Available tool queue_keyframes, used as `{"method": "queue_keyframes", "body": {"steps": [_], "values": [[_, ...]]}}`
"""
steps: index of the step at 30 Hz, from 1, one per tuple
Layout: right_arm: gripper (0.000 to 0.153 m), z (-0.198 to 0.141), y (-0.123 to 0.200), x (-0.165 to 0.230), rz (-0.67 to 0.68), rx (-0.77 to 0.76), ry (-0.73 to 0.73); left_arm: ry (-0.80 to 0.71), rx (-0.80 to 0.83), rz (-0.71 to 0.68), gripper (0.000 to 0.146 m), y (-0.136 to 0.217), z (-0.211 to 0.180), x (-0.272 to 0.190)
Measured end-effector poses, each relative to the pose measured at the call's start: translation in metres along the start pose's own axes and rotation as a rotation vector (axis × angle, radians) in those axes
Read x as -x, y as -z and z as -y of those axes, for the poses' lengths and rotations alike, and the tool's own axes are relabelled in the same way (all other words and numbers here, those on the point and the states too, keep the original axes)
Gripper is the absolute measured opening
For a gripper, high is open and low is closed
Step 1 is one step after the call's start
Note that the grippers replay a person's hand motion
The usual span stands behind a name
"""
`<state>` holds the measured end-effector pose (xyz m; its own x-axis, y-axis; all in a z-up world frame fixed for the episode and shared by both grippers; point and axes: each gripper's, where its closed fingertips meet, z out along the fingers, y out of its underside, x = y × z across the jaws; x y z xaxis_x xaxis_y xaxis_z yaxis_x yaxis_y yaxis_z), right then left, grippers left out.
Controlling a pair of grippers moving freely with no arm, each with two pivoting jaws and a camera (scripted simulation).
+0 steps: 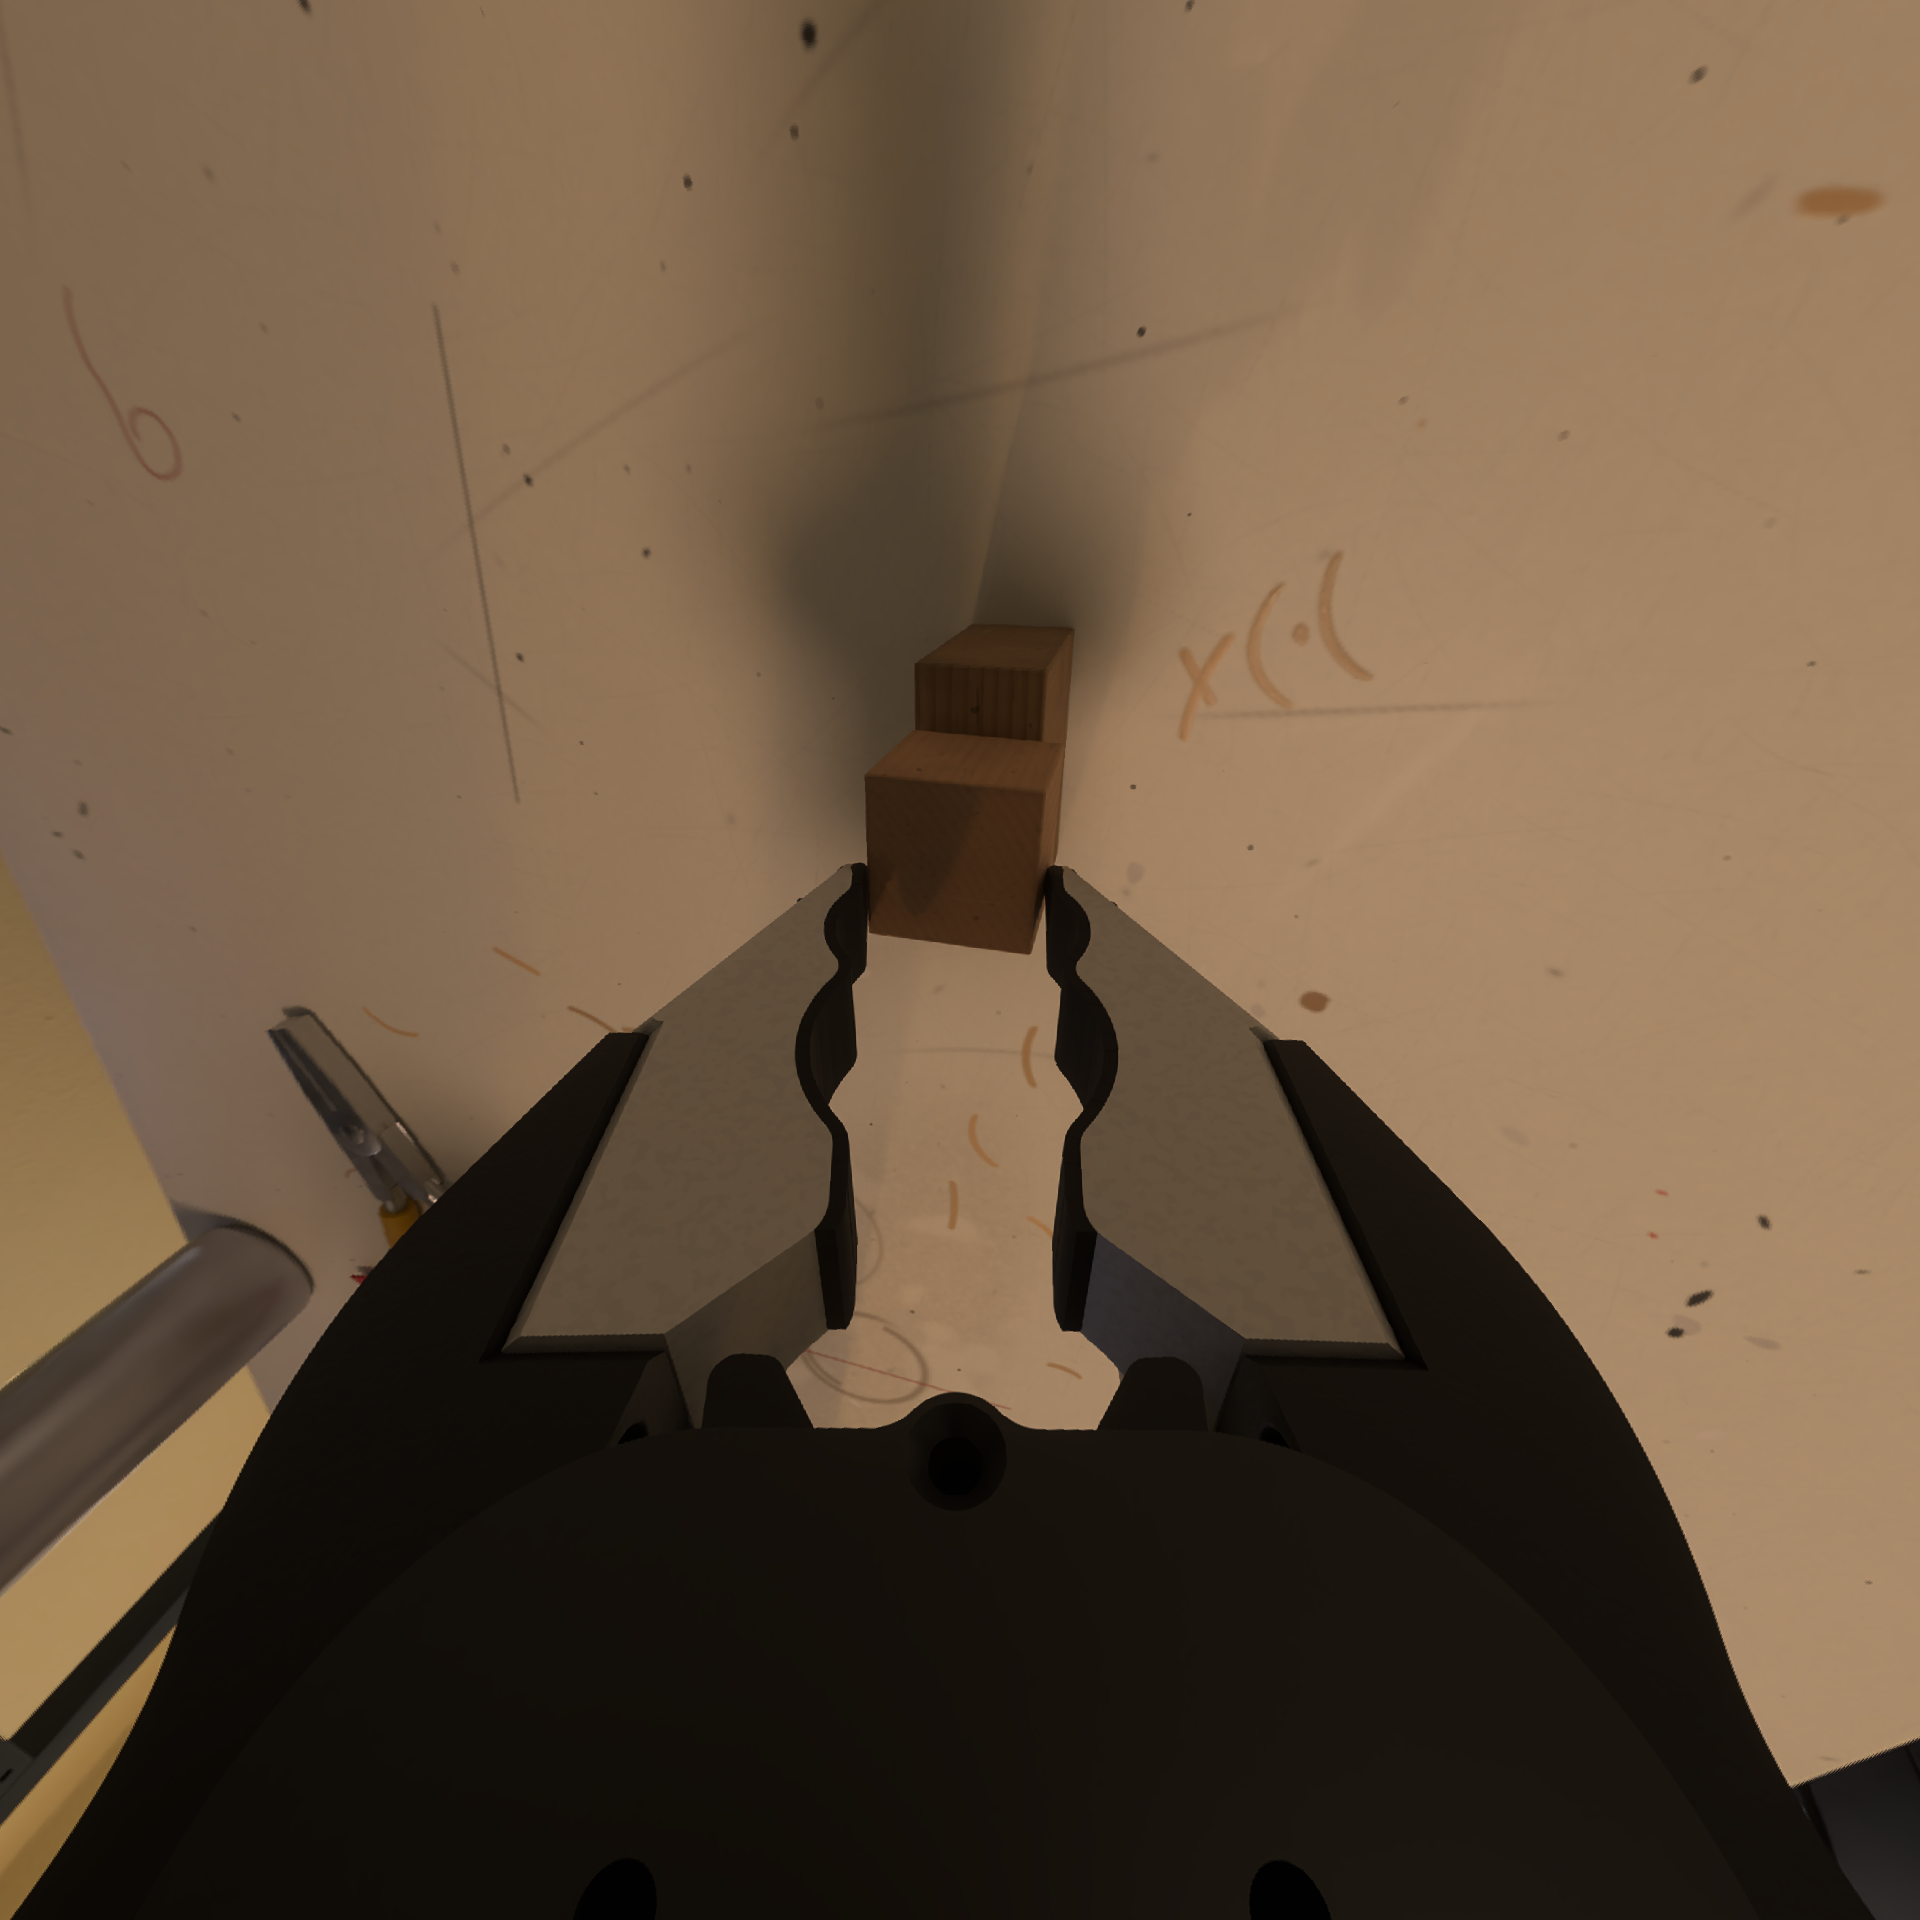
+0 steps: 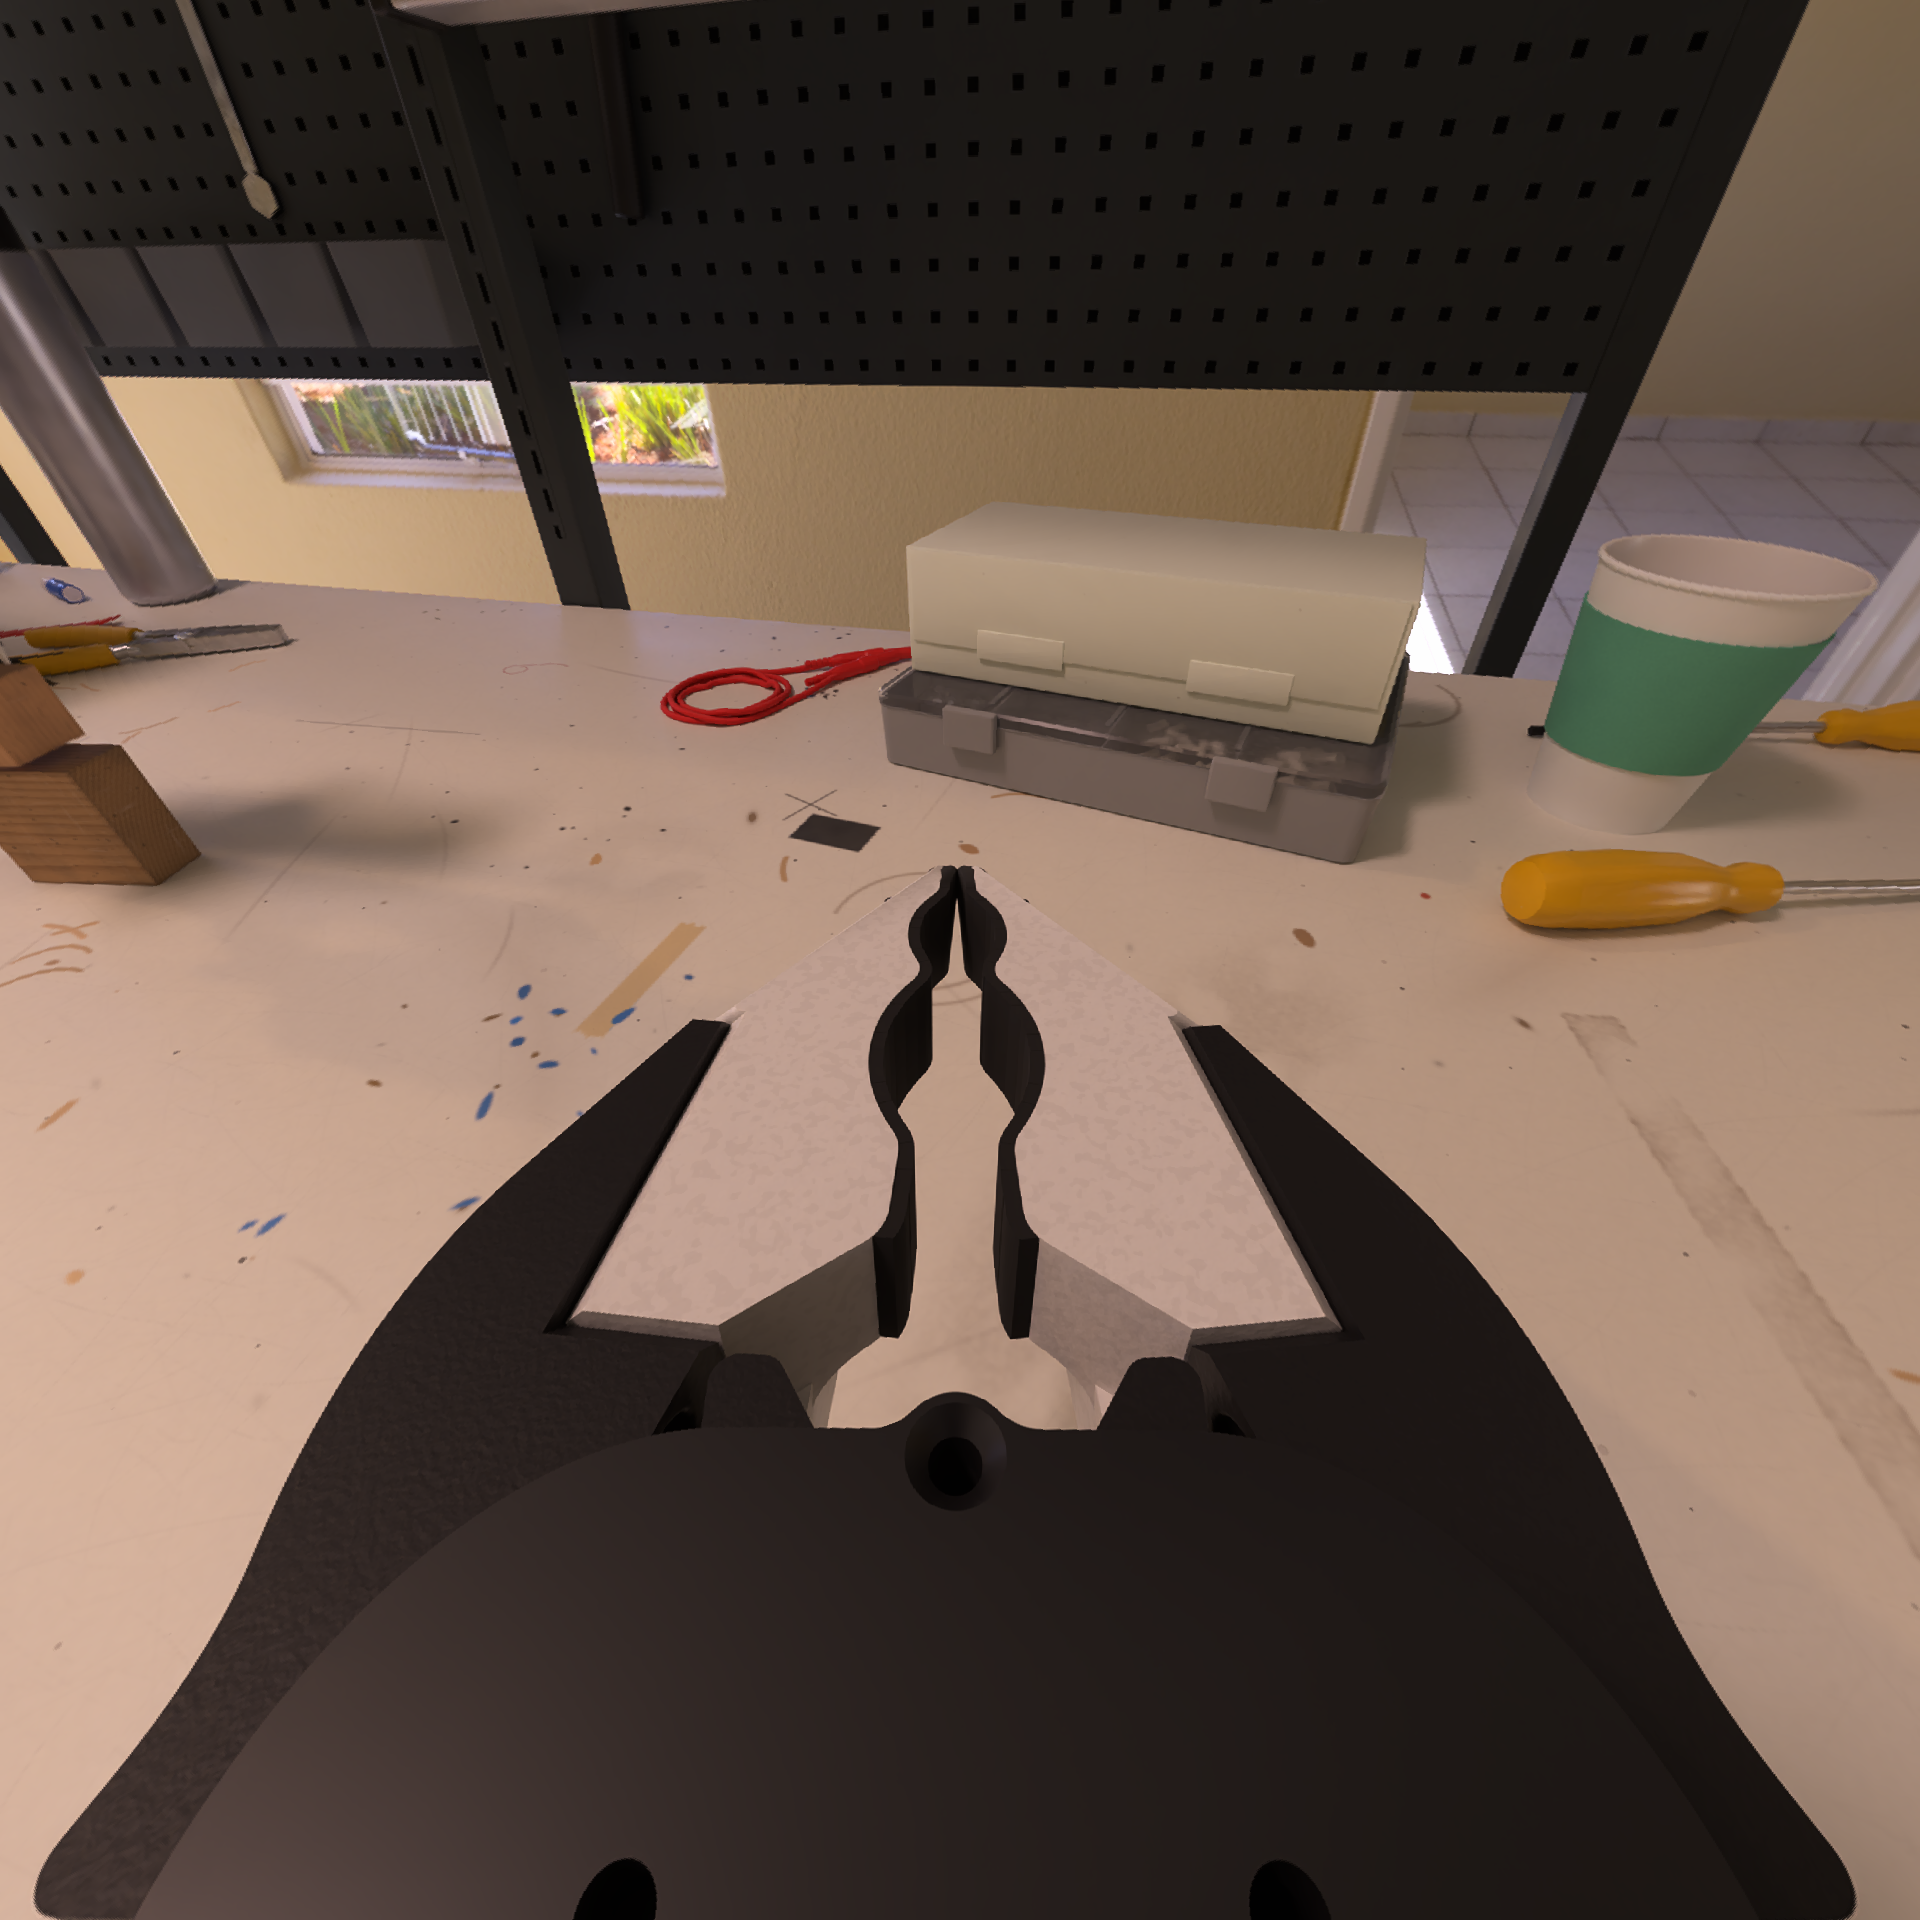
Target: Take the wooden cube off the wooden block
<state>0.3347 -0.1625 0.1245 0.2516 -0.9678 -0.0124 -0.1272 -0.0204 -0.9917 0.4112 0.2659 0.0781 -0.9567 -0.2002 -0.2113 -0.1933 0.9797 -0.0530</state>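
Note:
In the left wrist view a brown wooden cube (image 1: 956,831) sits between the fingertips of my left gripper (image 1: 956,899). The pads lie flush against its two sides. The striped wooden block (image 1: 987,691) shows just beyond the cube and lower, on the pale worktable (image 1: 1455,935). In the right wrist view the block (image 2: 88,816) stands at the far left with the cube (image 2: 31,717) on top, cut by the frame edge and looking tilted. My right gripper (image 2: 956,878) is shut and empty, low over the table, well to the right of the block.
Pliers (image 1: 353,1112) and a metal post (image 1: 135,1340) lie left of my left gripper. A beige case on a grey organiser box (image 2: 1143,675), a red cable (image 2: 748,686), a paper cup (image 2: 1683,675) and a yellow-handled screwdriver (image 2: 1642,888) lie ahead. A black pegboard (image 2: 1039,208) hangs behind.

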Motion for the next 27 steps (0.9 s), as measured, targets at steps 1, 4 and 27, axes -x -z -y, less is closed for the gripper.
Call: {"method": "queue_keyframes", "body": {"steps": [1,4,27], "values": [[0.0,0.0,0.0,0.0,0.002,-0.001,0.002,-0.008,-0.006,0.007,0.034,0.005,0.002,-0.001],[0.0,0.003,0.001,0.001,0.008,-0.011,0.011,-0.04,-0.057,0.035,0.034,0.034,0.012,-0.005],[0.0,0.032,0.038,-0.02,-0.031,-0.081,-0.003,-0.483,-0.304,-0.23,0.034,0.071,0.202,-0.235]]}}
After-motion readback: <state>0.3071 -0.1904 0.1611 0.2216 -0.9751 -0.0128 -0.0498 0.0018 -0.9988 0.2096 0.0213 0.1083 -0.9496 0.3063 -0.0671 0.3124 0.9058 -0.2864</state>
